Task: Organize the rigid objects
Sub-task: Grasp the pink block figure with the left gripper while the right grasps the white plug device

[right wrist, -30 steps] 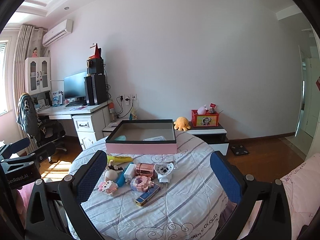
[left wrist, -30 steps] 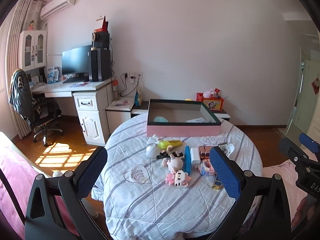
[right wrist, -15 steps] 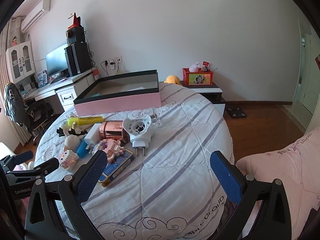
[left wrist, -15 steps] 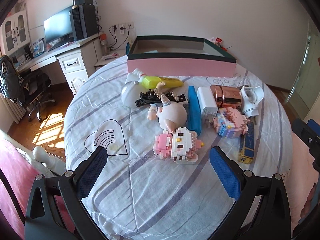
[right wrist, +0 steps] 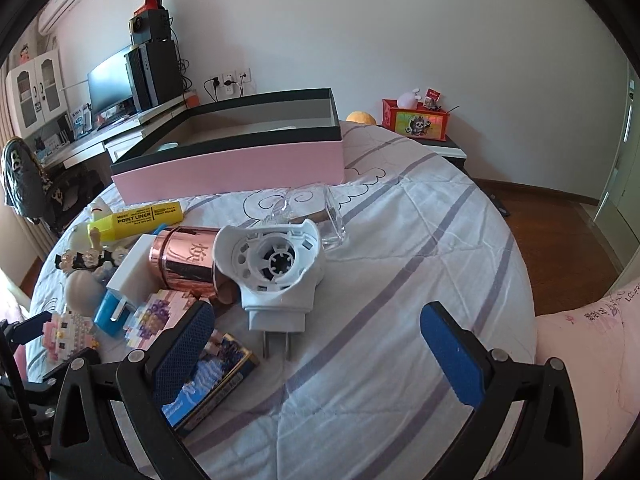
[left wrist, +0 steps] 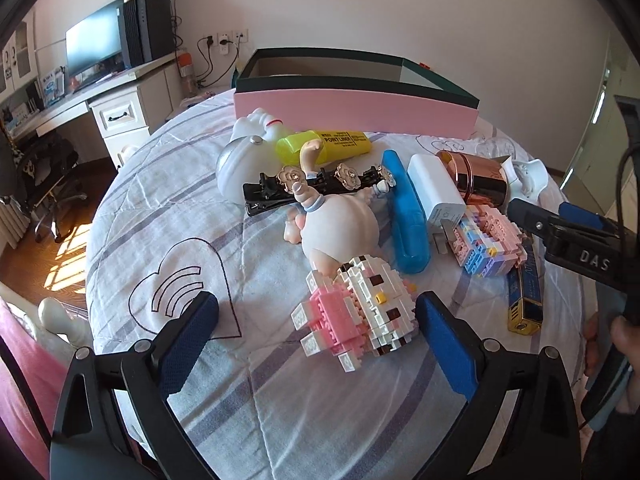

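A pile of small objects lies on the round table with a striped cloth (left wrist: 280, 400). My left gripper (left wrist: 316, 328) is open, low over the cloth, its fingers either side of a pink and white brick cat (left wrist: 356, 312). Behind it lie a round figurine (left wrist: 340, 224), a black hair clip (left wrist: 316, 186), a blue case (left wrist: 408, 220), a white charger (left wrist: 436, 192) and a yellow marker (left wrist: 328, 146). My right gripper (right wrist: 316, 344) is open just short of a white plug-in device (right wrist: 276, 268). A copper tin (right wrist: 184, 260) lies left of it.
An open pink box with a dark rim (left wrist: 356, 108) (right wrist: 228, 168) stands at the table's far side. A blue and gold flat box (right wrist: 212, 384) lies under my right gripper's left finger. A clear plastic case (right wrist: 320, 220) lies behind the plug. A desk (left wrist: 80, 100) stands far left.
Both grippers have come down and forward, close to the pile. The brick cat now sits between my left fingers and the white plug just ahead of my right. Both stay open.
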Tool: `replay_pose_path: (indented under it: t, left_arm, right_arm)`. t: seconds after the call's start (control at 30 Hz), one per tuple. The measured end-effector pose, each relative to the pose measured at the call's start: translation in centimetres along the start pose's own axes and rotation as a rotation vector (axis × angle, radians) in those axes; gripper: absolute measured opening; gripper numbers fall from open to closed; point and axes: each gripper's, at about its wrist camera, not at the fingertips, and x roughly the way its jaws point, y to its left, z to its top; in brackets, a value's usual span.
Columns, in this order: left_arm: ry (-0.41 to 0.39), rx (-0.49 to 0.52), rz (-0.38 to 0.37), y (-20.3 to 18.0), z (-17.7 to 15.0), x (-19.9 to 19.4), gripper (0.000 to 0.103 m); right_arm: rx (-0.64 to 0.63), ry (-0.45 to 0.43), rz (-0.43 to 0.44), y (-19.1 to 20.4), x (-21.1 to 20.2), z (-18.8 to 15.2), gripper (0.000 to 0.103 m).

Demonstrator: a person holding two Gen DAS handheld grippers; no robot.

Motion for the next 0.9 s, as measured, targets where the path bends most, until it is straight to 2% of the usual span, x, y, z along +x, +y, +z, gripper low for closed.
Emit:
replay_pose_path:
  t: [0.07,0.2,0.23,0.3,0.33,0.37,0.43,0.47,0.53,0.57,0.9]
  left_arm:
    - [0.003,0.006,-0.009,0.3,-0.1,0.0,0.1]
    - [-0.002,0.01,-0.017,0.5,-0.3,0.0,0.101]
    - [-0.003,0.009,-0.02,0.5,-0.3,0.0,0.101]
    - [-0.008,0.009,-0.025,0.6,-0.3,0.0,0.1]
    - [-0.008,0.01,-0.023,0.6,-0.3,0.1,0.099]
    - [-0.009,0.012,-0.02,0.5,-0.3,0.2,0.098]
    - [-0.018,0.028,-0.011,0.2,-0.4,0.1,0.085]
    - [-0.023,0.041,-0.005,-0.1,-0.4,0.0,0.08]
    - [-0.029,0.042,-0.019,-0.2,-0.4,-0.4,0.056]
    - [-0.027,0.035,-0.026,-0.1,-0.4,-0.4,0.05]
    - [-0.024,-0.008,-0.082,0.4,-1.0,-2.4,0.048]
  right_arm:
    - [0.004,0.034,0.023,0.0,0.8,0.7,0.103]
    - [-0.044,0.037,-0.009,0.6,1.8,2.1,0.103]
    - [-0.037,0.051,0.01,0.4,2.2,2.3,0.098]
    - [-0.019,0.079,0.066,0.1,2.8,2.3,0.078]
    - [-0.022,0.078,0.068,0.2,2.9,2.1,0.065]
    - [-0.025,0.074,0.062,0.1,2.9,2.1,0.06]
    - [-0.018,0.054,0.088,0.0,2.5,2.0,0.054]
    - [-0.017,0.051,0.096,-0.1,2.4,1.9,0.054]
    - [-0.012,0.041,0.107,-0.3,2.1,1.7,0.054]
    - [-0.007,0.031,0.109,-0.5,1.7,1.5,0.054]
    - [0.029,-0.009,0.141,-1.3,-1.6,-0.8,0.054]
